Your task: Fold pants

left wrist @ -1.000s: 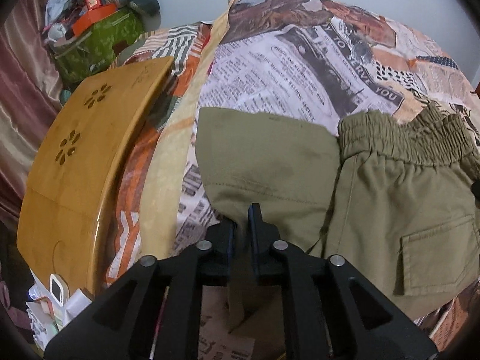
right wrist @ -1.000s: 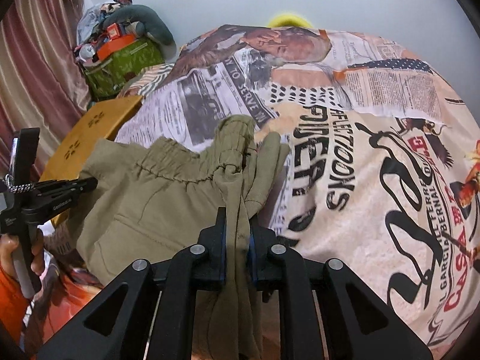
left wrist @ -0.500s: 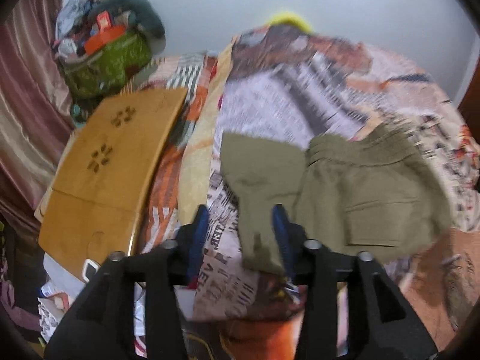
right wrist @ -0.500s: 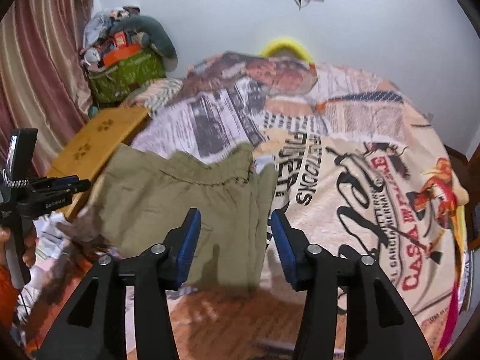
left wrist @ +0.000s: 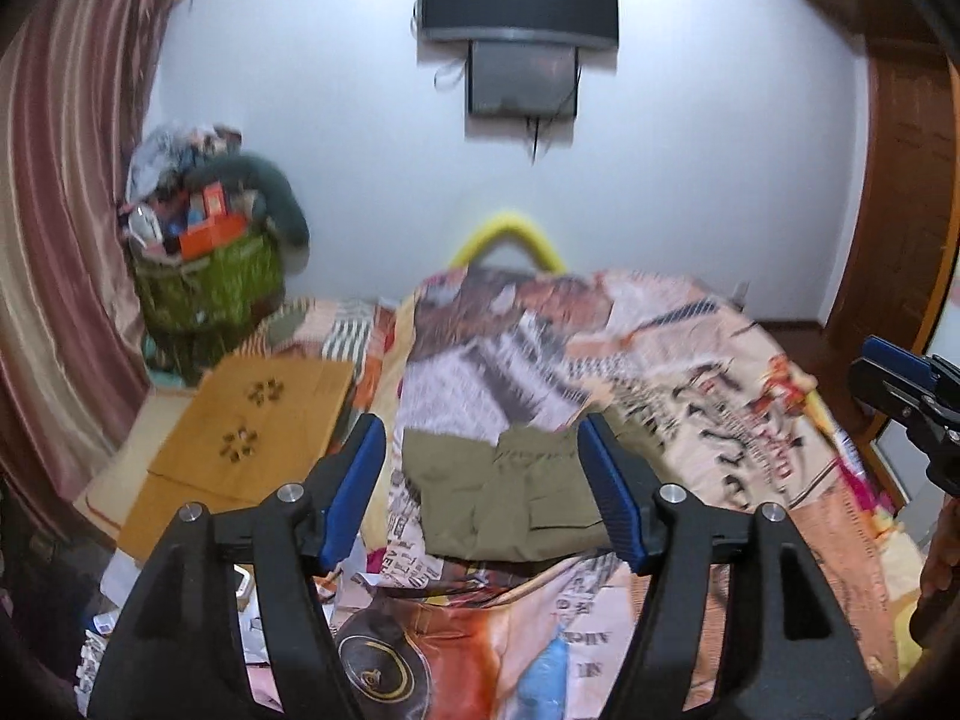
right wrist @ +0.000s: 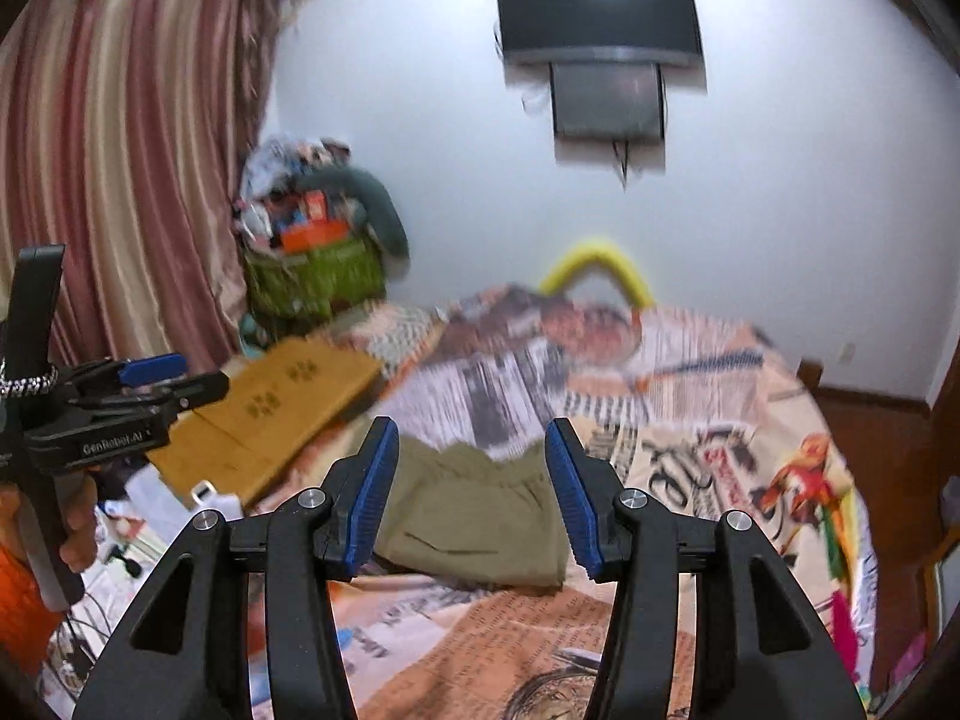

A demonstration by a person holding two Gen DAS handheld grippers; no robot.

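While both the left gripper [left wrist: 483, 489] and right gripper [right wrist: 471, 495] hang wide open and empty, the folded pants [left wrist: 510, 498] look soft and light; the thick waistband edge seems best to grip.

Left tool [left wrist: 483, 492] spread wide, holding nothing — folded olive pants [left wrist: 510, 495] lie on the printed bedspread [left wrist: 690, 396]

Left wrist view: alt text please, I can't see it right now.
Folded olive-green cotton pants lie on the newspaper-print bedspread, framed between the open blue-padded left gripper held above them. A wooden board lies left.
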